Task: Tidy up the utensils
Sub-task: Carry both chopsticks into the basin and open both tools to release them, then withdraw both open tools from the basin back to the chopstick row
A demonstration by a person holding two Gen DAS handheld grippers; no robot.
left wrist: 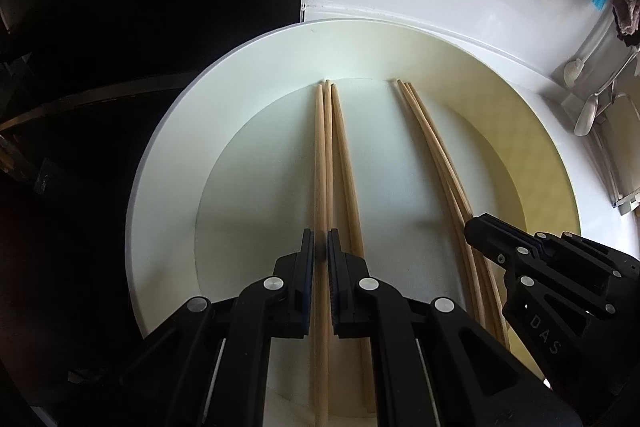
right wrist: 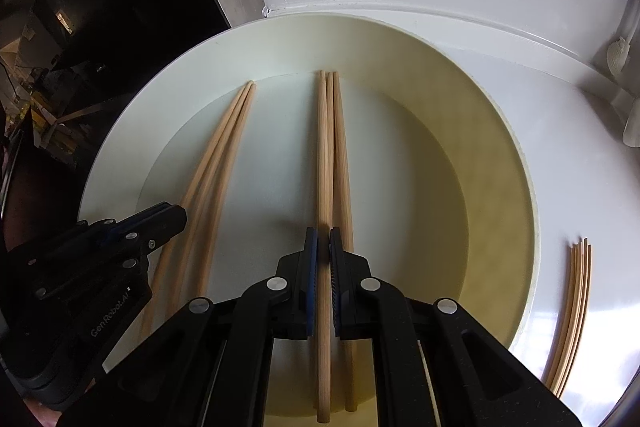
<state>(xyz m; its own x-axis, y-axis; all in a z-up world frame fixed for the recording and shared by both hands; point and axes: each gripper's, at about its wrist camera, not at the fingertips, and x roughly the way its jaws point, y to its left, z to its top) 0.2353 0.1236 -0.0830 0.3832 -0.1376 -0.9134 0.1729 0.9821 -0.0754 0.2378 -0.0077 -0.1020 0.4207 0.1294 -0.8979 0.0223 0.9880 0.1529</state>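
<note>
A: Wooden chopsticks (left wrist: 325,163) lie in the tray (left wrist: 168,131), frame centre. Grip?
B: Left gripper (left wrist: 321,247) and right gripper (right wrist: 323,239) each pinch a bundle (right wrist: 329,147); placement step. Next, likely loosen jaws.

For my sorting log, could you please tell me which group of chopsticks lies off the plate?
The thin bundle of chopsticks on the white table, right of the plate; the other two groups lie inside the plate.

The right gripper (left wrist: 476,227), seen from the left wrist camera, bears the letters "DAS" on its black body; the left gripper (right wrist: 176,215), seen from the right wrist camera, reads "GenRobot.AI".
</note>
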